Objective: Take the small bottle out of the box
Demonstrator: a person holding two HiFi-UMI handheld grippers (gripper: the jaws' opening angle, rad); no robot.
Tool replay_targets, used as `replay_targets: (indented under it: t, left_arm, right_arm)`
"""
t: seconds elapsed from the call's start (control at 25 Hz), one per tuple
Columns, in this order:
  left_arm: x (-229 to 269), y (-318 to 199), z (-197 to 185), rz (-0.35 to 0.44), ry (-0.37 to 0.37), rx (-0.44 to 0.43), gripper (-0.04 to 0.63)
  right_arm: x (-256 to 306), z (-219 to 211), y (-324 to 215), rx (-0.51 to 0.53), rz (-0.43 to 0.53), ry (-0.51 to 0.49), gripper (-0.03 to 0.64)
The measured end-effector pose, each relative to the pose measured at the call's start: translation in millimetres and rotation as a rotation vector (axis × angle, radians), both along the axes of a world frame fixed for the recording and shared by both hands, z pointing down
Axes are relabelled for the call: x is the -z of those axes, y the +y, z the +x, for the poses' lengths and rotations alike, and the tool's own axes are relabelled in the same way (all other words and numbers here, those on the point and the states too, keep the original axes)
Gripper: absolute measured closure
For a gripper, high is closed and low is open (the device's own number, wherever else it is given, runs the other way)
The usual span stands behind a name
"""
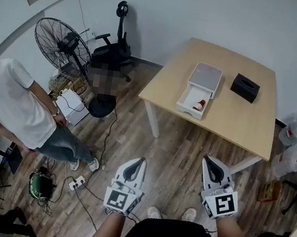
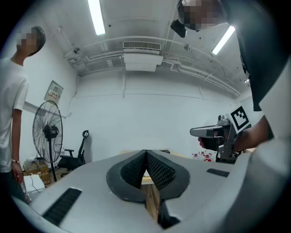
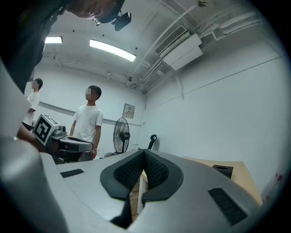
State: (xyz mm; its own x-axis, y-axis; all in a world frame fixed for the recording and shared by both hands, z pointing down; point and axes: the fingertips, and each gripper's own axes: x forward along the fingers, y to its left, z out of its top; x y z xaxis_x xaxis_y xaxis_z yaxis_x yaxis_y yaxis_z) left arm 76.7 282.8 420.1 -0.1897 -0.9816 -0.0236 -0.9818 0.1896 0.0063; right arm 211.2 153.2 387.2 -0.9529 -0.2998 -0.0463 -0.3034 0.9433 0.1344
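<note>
Not started — what looks like the small bottle is seen inside the open box on the table, well apart from left gripper and right gripper, both closed, empty.

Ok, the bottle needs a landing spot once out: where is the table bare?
Widest bare patch of the table: right of the open white box, on the near side of the black box. A narrower strip runs along the white box's left. Tightest is the gap between the two boxes.
</note>
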Motion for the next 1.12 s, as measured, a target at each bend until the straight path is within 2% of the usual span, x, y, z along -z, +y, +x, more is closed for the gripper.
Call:
replay_targets:
  t: [0.72, 0.8, 0.92, 1.12]
  left_arm:
    - [-10, 30, -34, 0.012, 0.000, -0.063, 0.584]
    - [-11, 32, -39, 0.014, 0.005, -0.069, 0.583]
    - [-15, 32, -43, 0.011, -0.003, -0.082, 0.584]
    - [-26, 21, -53, -0.008, 0.010, -0.103, 0.584]
  right_arm:
    - [-5, -35, 40, -0.039, 0.022, -0.021, 0.598]
    - [-9, -40, 45, -0.039, 0.022, -0.012, 0.542]
    - [-15, -45, 45, -0.032, 0.010, -0.001, 0.368]
    - [-20, -53, 30, -0.065, -0.015, -0.019, 0.242]
